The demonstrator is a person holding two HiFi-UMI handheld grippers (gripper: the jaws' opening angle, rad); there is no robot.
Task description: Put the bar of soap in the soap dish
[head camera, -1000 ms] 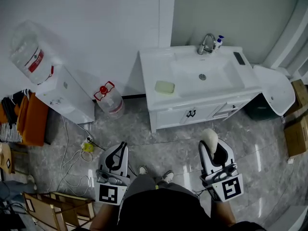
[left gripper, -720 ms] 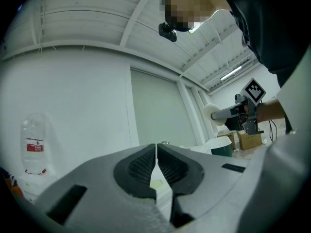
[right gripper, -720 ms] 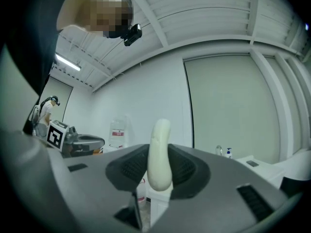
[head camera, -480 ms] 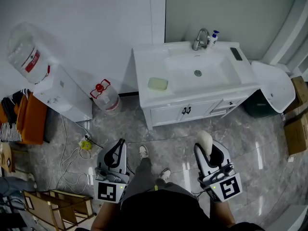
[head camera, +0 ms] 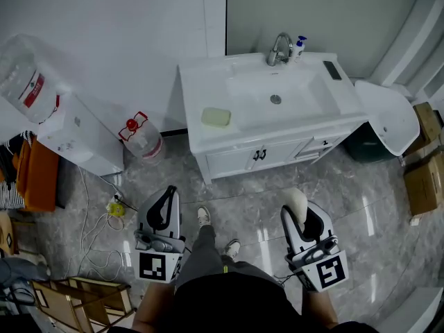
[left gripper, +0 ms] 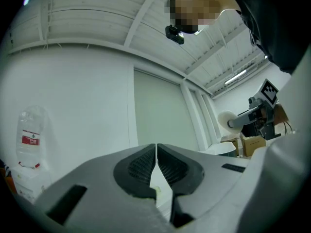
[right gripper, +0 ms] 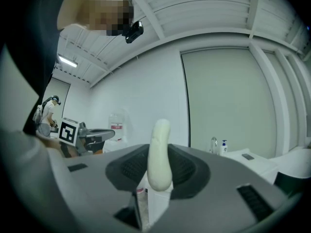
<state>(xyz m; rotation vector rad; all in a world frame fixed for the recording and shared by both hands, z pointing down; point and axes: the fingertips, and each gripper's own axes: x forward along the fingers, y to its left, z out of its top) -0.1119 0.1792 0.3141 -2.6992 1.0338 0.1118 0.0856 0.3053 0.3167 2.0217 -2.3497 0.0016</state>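
Half the bar of soap [right gripper: 159,149] hides between right gripper's [head camera: 304,215] fingers [right gripper: 190,171].

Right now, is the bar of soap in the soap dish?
Out: the right gripper grips the bar of soap, well short of the soap dish.

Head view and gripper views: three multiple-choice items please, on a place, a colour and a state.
1. The soap dish sits: A on the counter left of the basin; B in the basin; C on the floor.
2. Its colour: A red; B black; C pale green.
3. The right gripper is: A open, empty; B shut on the bar of soap; C shut, empty.
A, head view shows it beside the basin; C, it looks pale green; B, its jaws clamp the soap.
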